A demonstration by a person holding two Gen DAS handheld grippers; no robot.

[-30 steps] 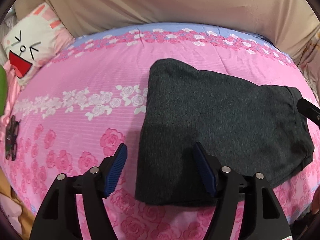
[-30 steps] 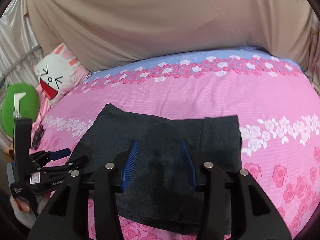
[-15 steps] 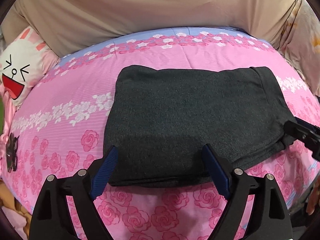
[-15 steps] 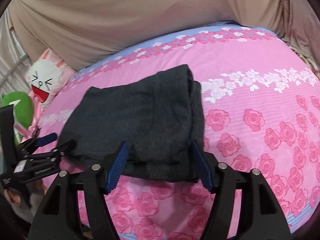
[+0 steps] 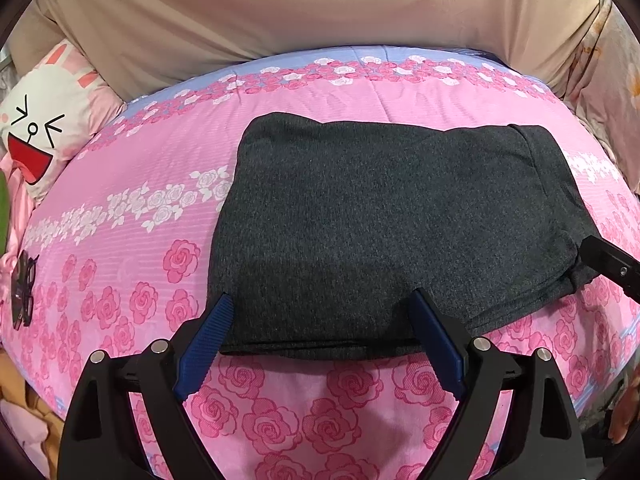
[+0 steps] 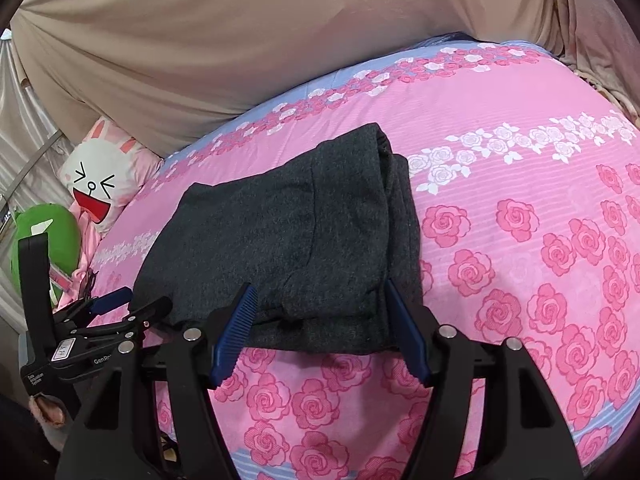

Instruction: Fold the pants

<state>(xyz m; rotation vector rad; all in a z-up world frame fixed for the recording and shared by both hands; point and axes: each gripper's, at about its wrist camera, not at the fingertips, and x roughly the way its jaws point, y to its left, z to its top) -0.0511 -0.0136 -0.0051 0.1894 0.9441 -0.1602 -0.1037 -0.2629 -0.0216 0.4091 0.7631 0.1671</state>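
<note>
I have the dark grey pants lying folded into a compact rectangle on the pink rose bed, long axis running left to right across my view. My left tongs stand apart at the near edge toward the left end, clamping nothing. My right tongs straddle the near right corner, blue pads apart, apparently not pressing the cloth. Both are equally near.
</note>
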